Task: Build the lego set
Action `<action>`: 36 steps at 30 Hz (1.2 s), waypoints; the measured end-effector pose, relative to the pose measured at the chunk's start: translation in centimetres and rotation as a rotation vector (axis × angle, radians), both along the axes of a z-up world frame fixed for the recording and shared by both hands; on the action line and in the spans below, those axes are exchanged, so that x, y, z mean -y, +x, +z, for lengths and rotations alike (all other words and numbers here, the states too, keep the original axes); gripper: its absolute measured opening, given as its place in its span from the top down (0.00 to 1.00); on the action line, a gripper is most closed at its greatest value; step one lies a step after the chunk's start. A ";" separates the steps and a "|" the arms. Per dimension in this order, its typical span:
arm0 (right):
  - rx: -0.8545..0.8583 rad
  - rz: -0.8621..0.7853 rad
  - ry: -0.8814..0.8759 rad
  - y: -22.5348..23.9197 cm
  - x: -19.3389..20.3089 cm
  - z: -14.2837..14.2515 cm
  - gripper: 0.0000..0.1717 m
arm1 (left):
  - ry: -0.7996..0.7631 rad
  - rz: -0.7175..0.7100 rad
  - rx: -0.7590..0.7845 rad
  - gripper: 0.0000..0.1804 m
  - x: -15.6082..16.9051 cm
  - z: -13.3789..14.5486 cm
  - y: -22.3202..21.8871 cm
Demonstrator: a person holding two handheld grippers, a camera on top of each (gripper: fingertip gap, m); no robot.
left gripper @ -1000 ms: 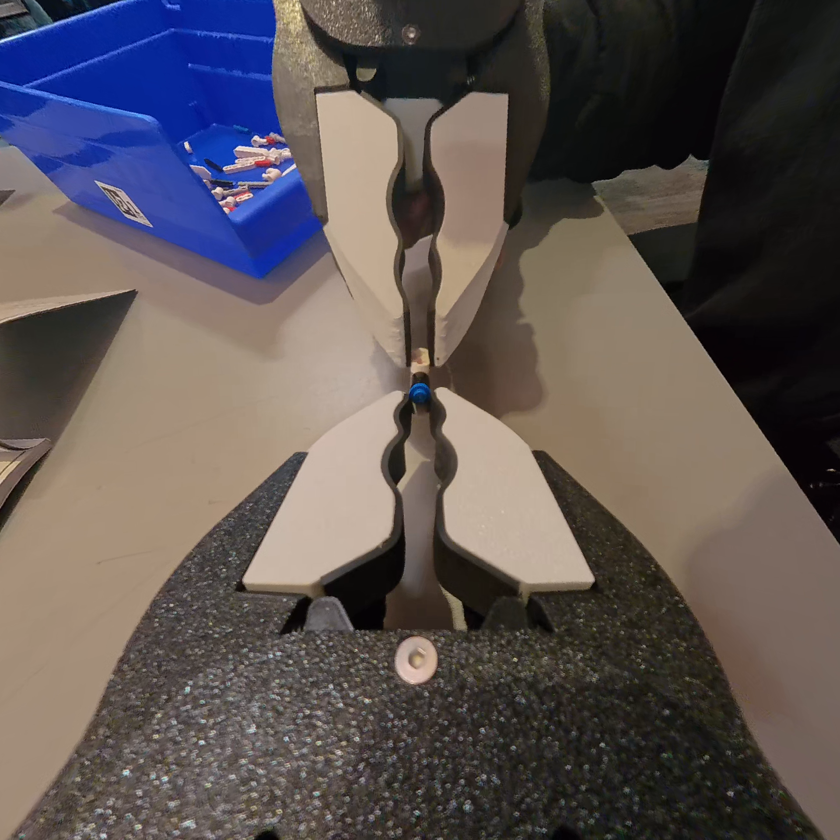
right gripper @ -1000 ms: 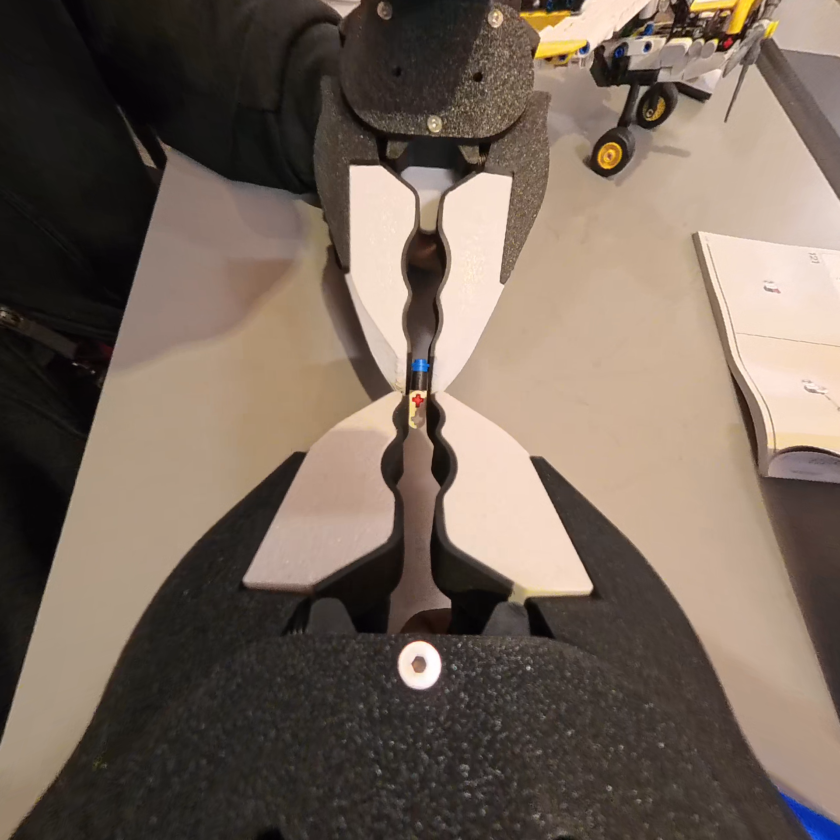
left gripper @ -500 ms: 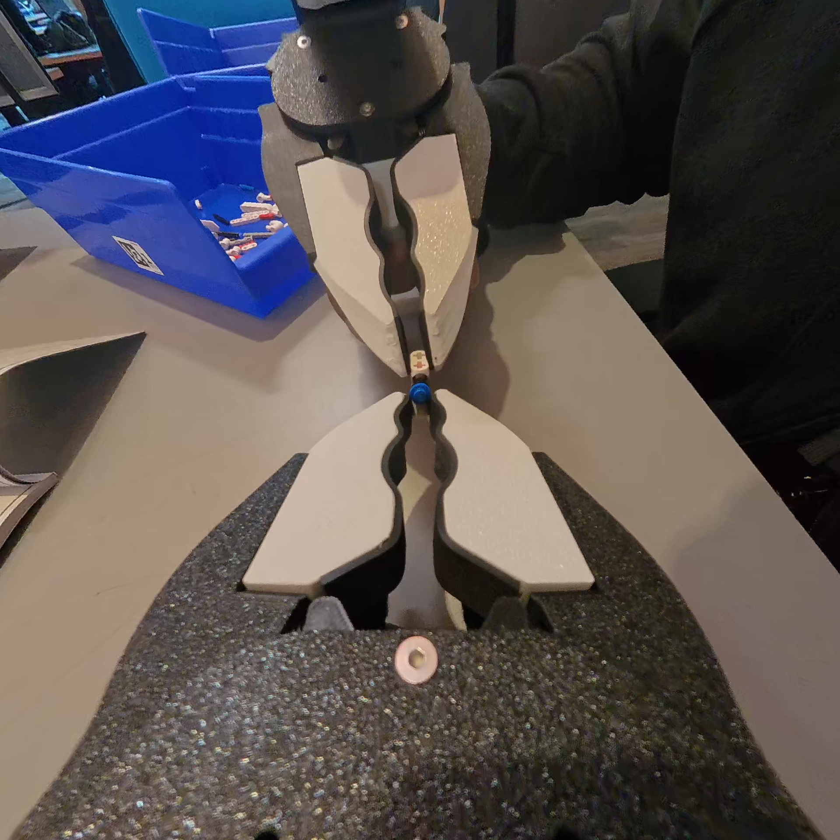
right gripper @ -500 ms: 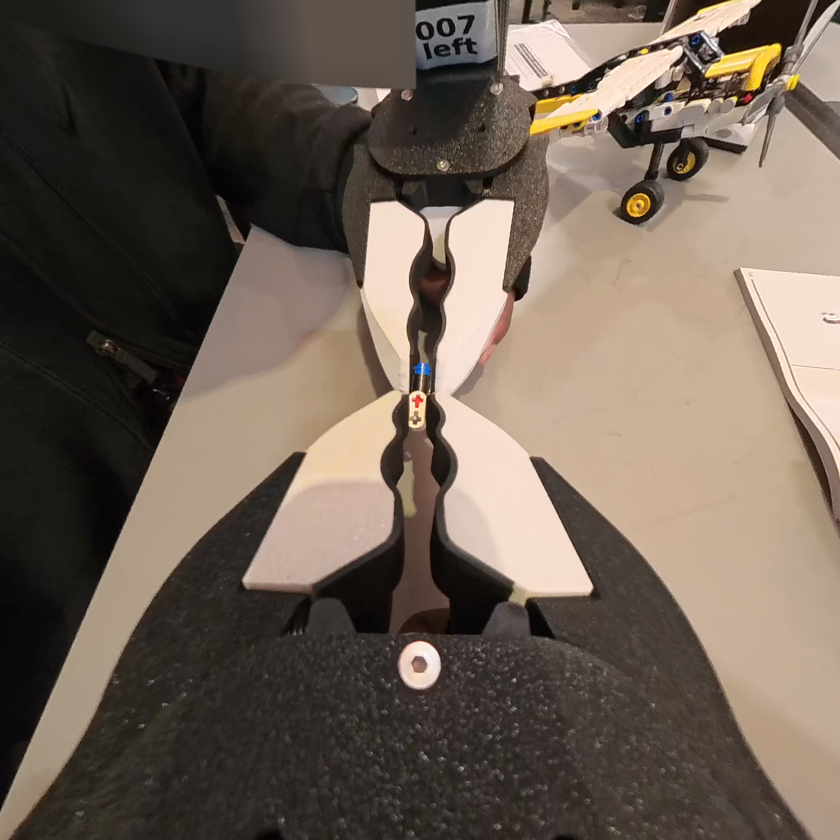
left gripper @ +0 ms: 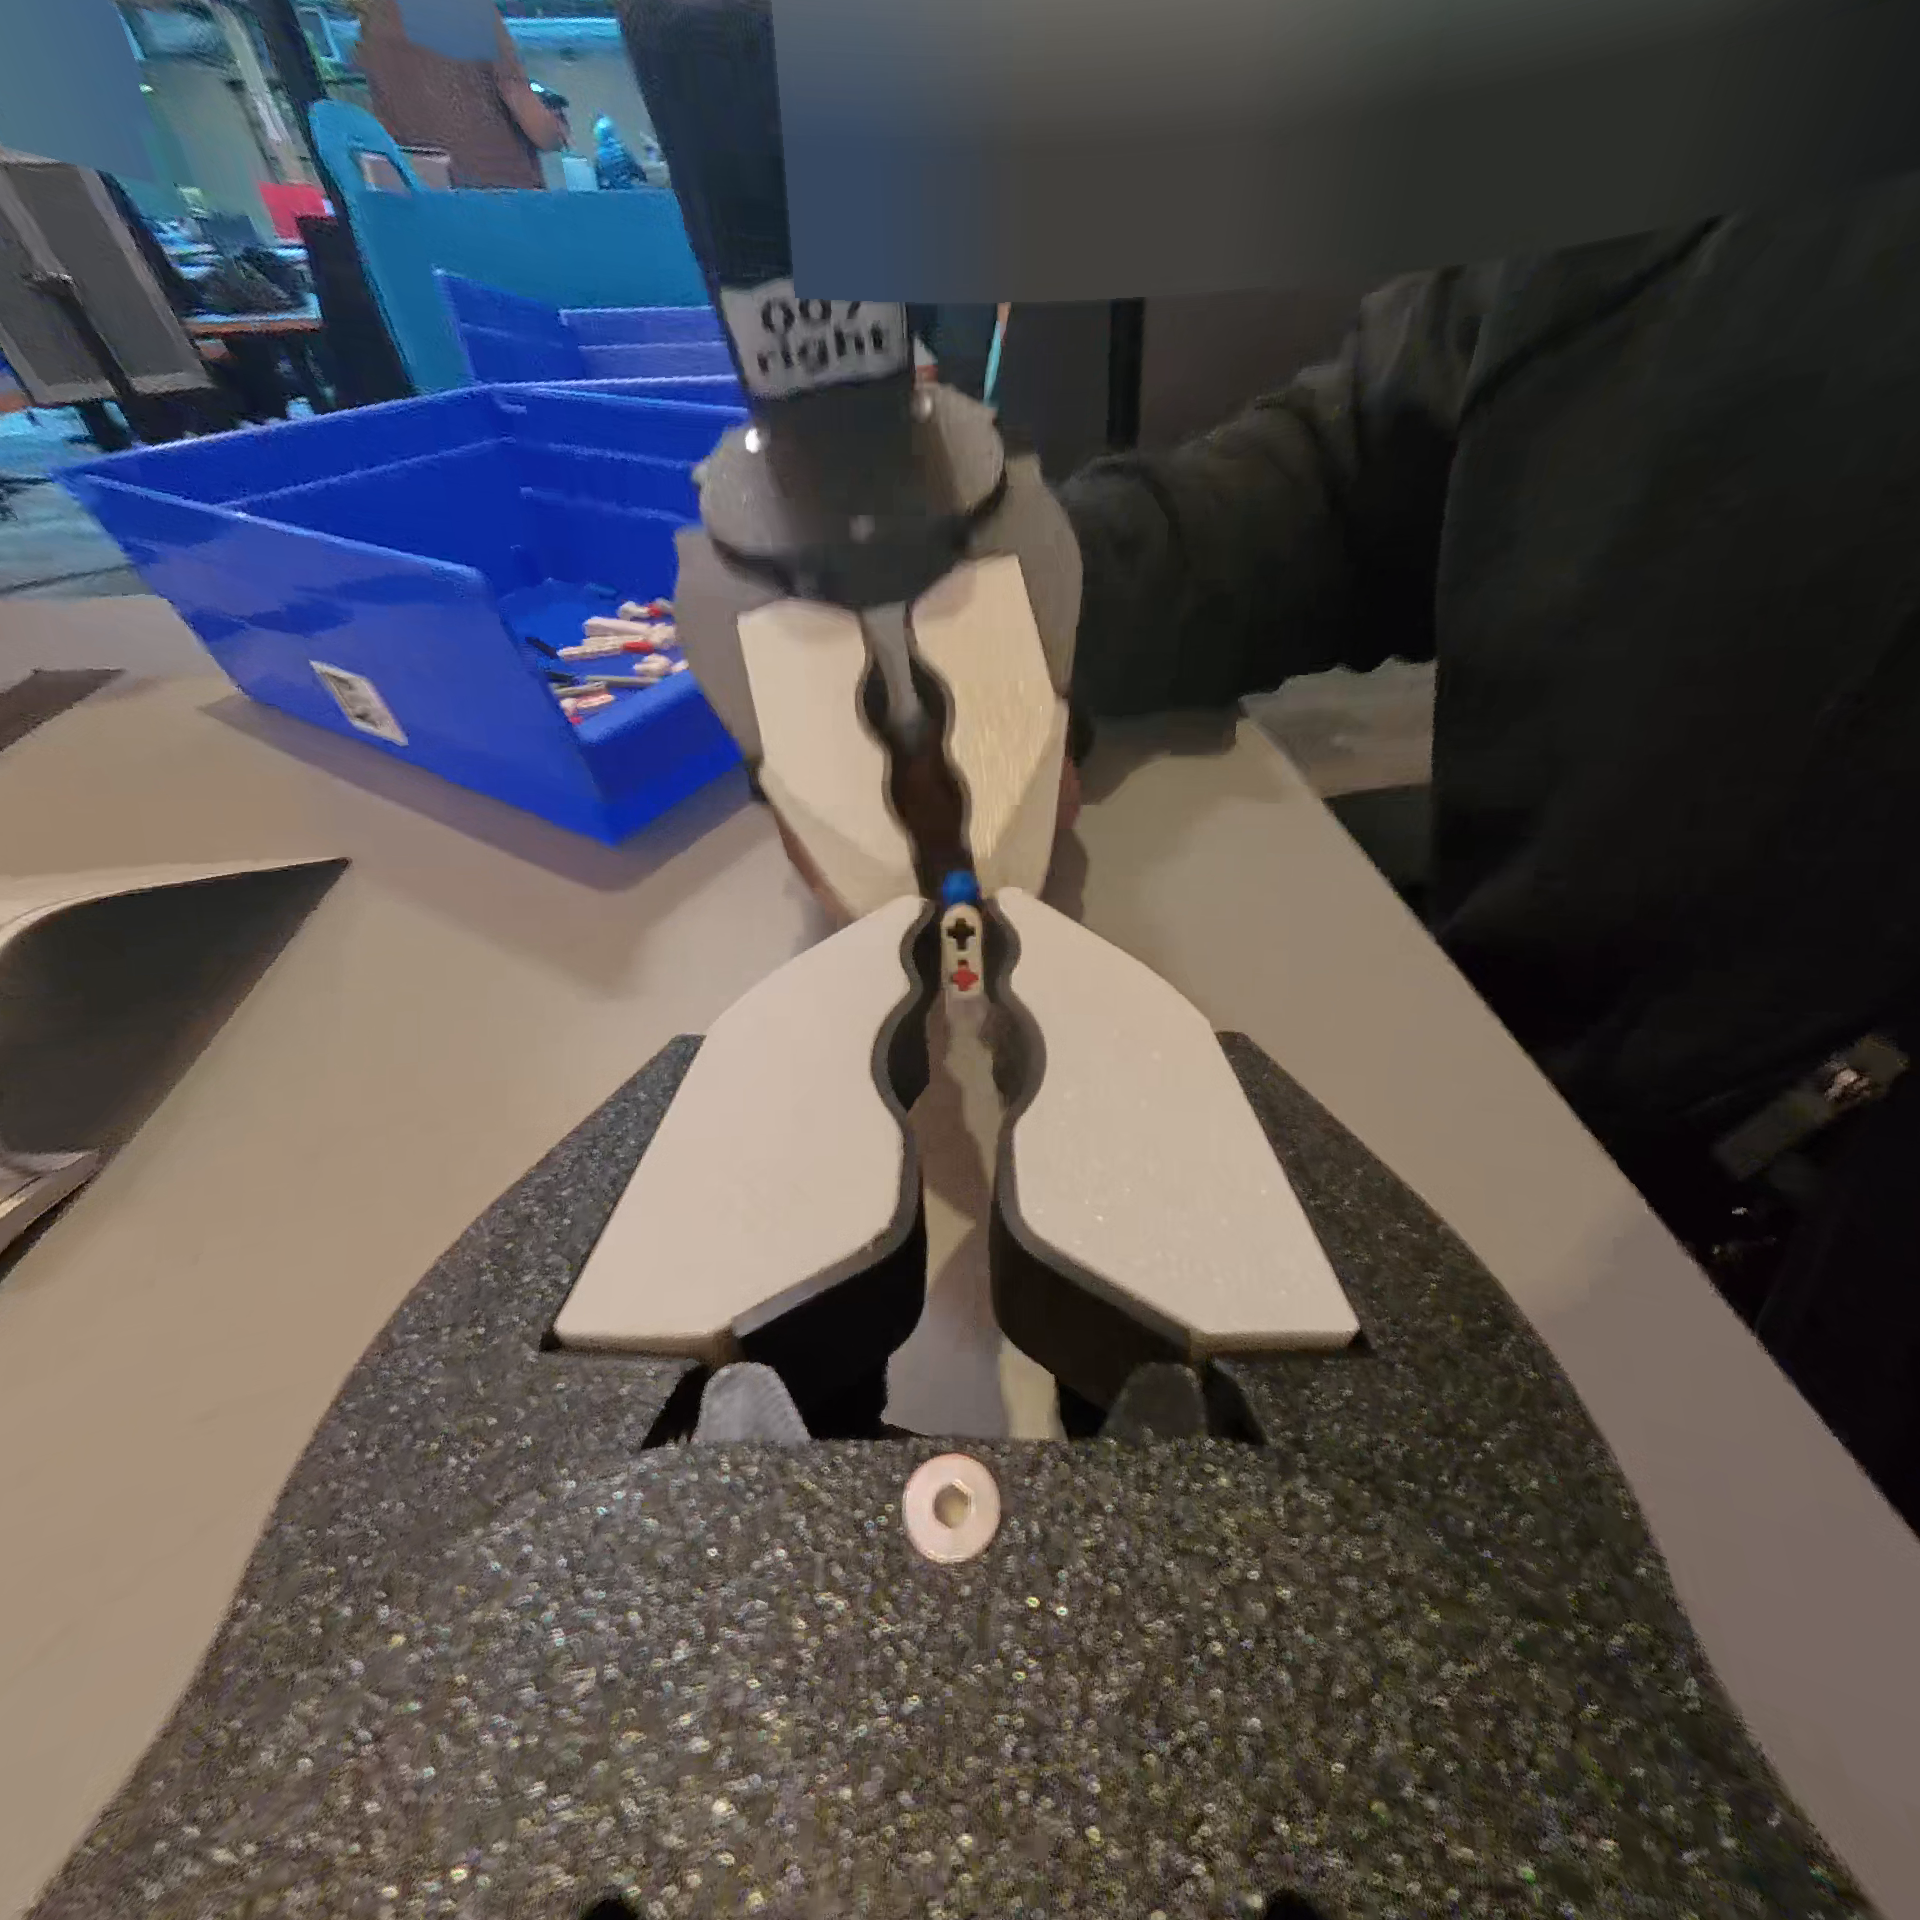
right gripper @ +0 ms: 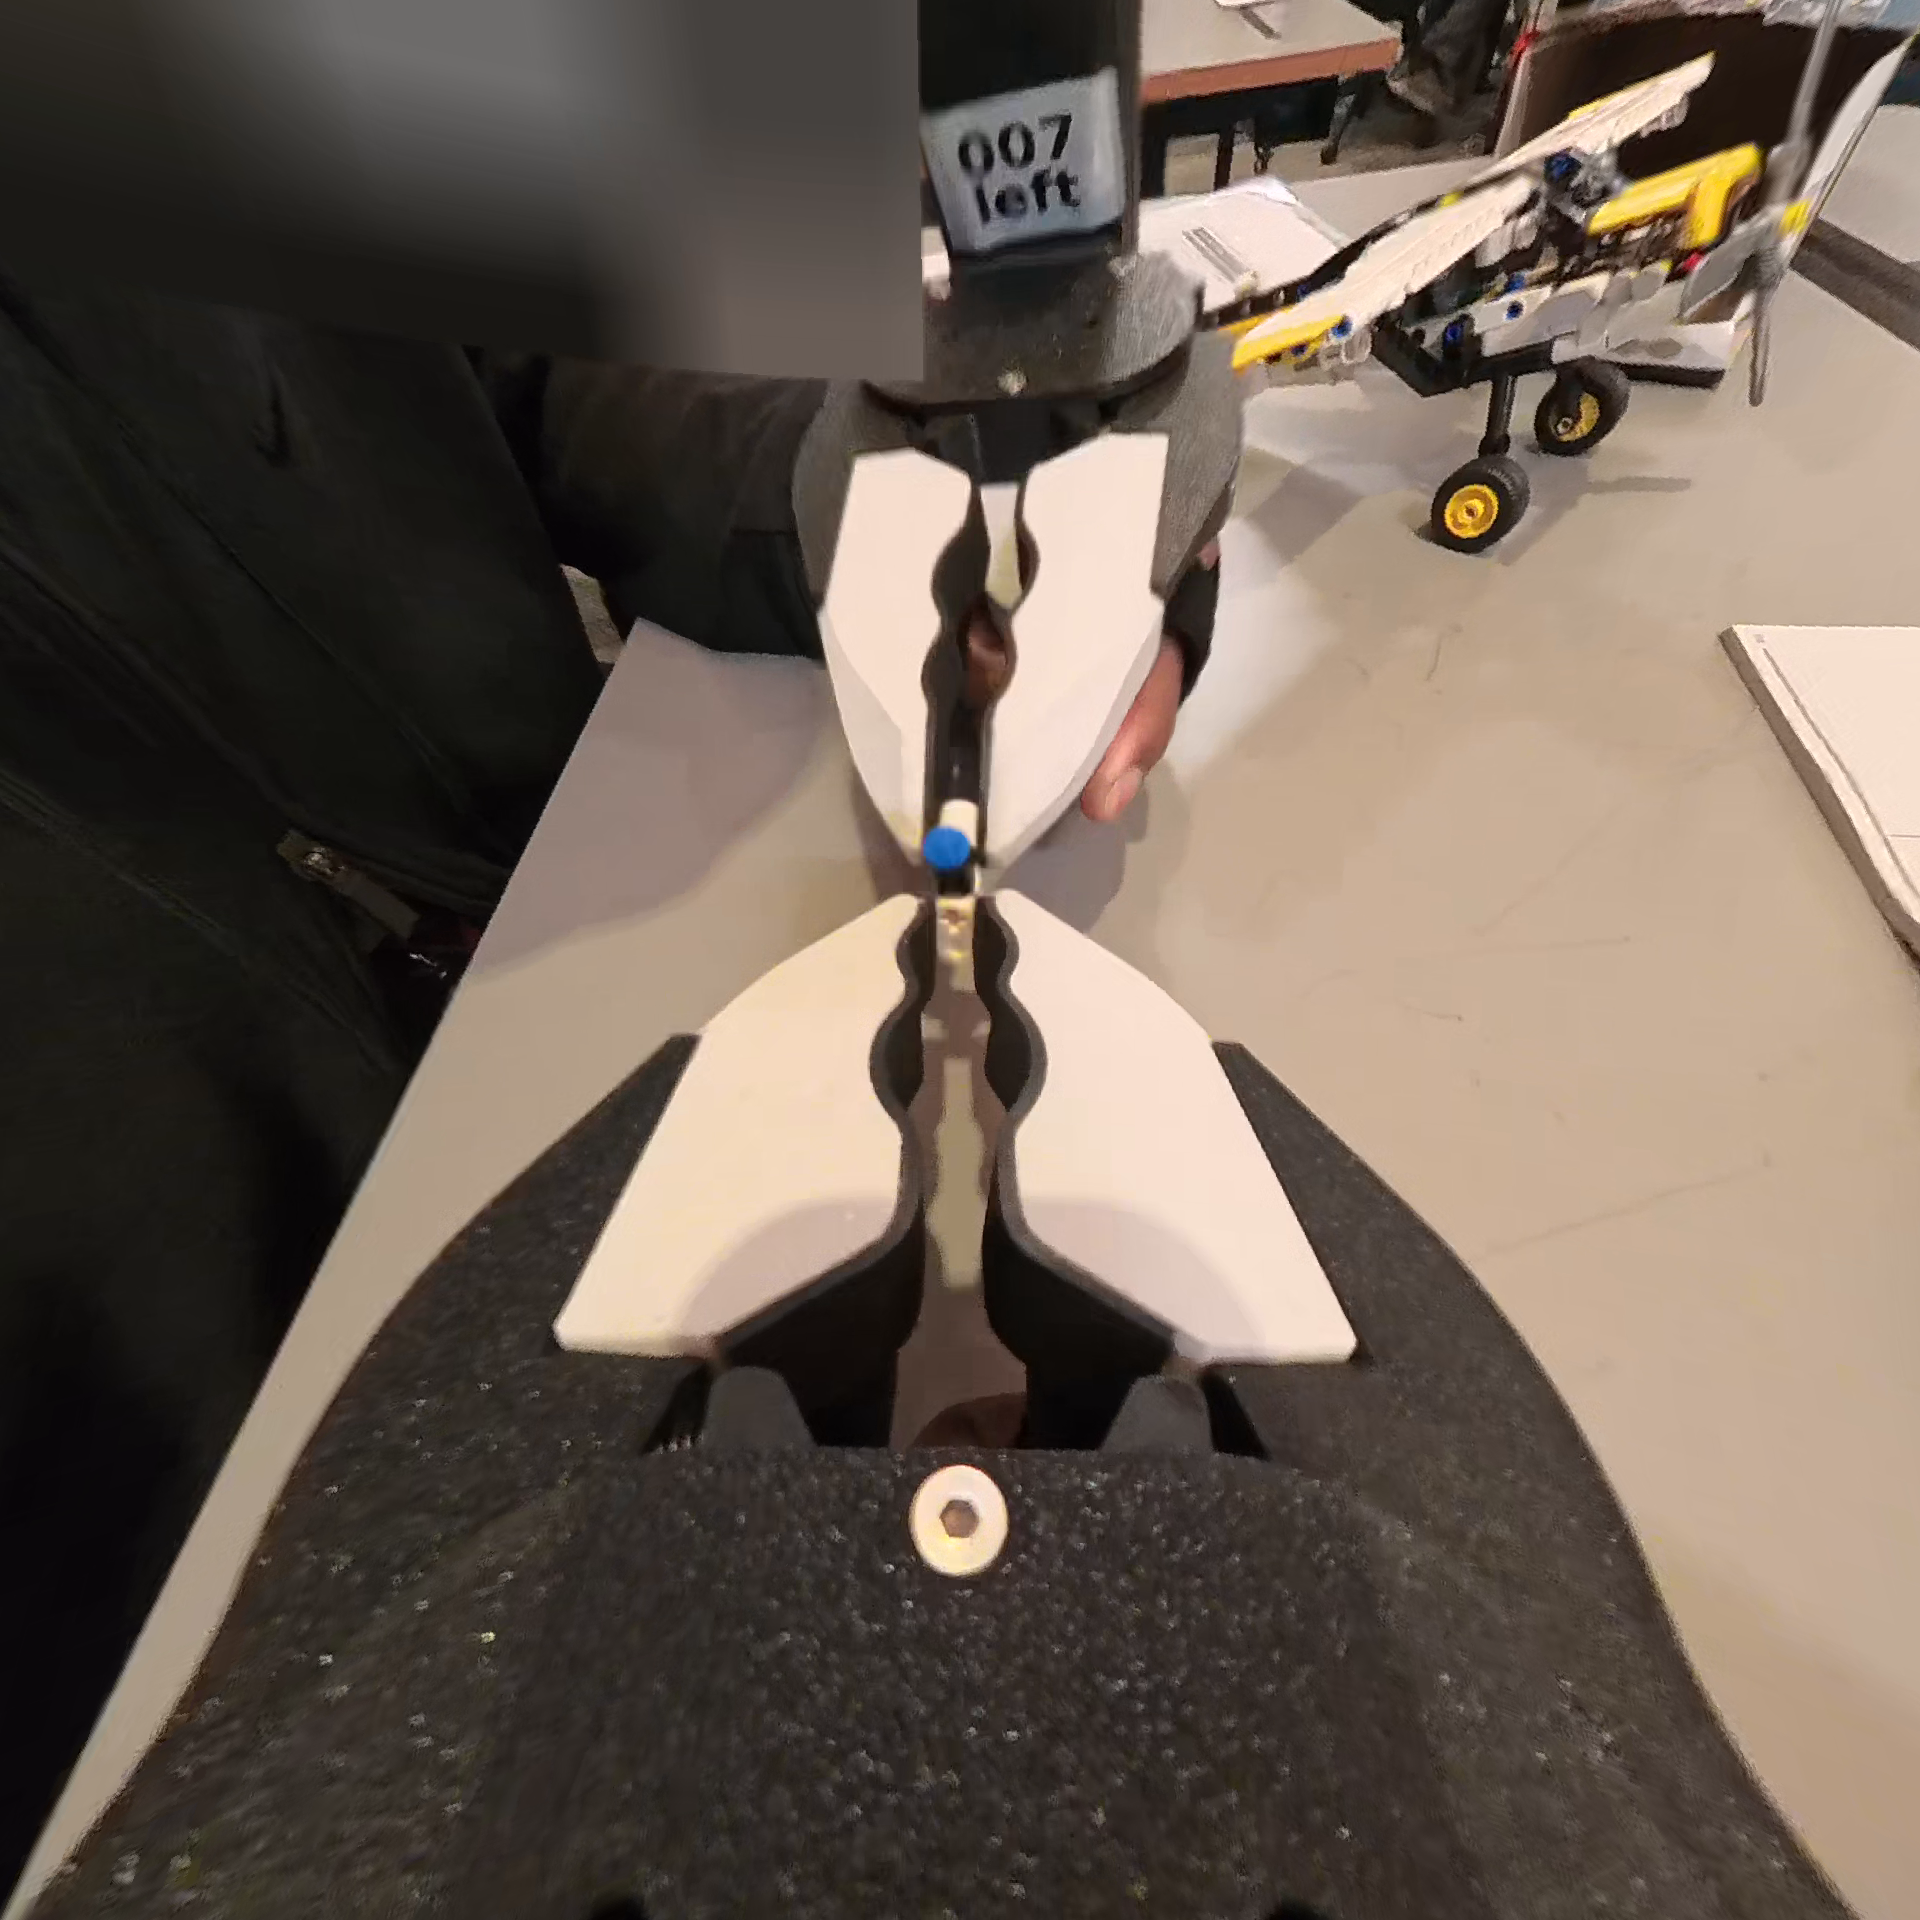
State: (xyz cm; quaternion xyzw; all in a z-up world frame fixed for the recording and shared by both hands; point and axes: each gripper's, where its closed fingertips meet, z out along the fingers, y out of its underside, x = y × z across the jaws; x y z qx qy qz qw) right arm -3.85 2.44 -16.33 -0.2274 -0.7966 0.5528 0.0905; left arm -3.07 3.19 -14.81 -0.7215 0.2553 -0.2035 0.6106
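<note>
My left gripper (left gripper: 961, 902) is shut on a small blue-headed pin (left gripper: 958, 888), which sits right at its fingertips. My right gripper (right gripper: 954, 906) is shut on a short white beam (right gripper: 956, 930). The two grippers meet tip to tip above the grey table (right gripper: 1455, 935), and the pin and beam touch there. In the left wrist view the beam (left gripper: 964, 956) shows a black cross hole and a red cross. It overlaps my left fingers' notch without touching its walls. In the right wrist view the pin's round blue head (right gripper: 945, 848) faces the camera at the left gripper's tips.
A blue bin (left gripper: 364, 582) holding several small parts (left gripper: 618, 649) stands at the back left. A yellow, white and black toy plane (right gripper: 1507, 281) stands on the table. An open booklet (right gripper: 1849, 748) lies beside it. A person's dark sleeves and hand (right gripper: 1143, 727) hold the grippers at the table's edge. Less than 4 cm separates the two grippers' tips.
Both grippers have tilted up and pressed closer tip to tip. The white beam now overlaps my left fingertips, with the blue pin against it. Both grasps stay shut.
</note>
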 end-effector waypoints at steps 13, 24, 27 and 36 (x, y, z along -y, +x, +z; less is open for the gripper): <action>0.037 -0.122 0.034 -1.7 -0.7 -1.8 0.96 | -0.062 0.163 0.021 0.96 -1.2 -0.5 -2.5; -0.054 -0.202 -0.109 -3.0 -0.9 1.2 0.96 | -0.048 0.152 0.589 0.96 -2.0 3.1 -3.8; -0.113 -0.230 -0.152 -3.2 -1.1 2.6 0.96 | -0.048 0.154 0.664 0.96 -2.2 3.4 -4.0; -0.135 -0.257 -0.164 -3.2 -1.8 3.0 0.96 | -0.049 0.164 0.657 0.96 -2.3 3.3 -4.1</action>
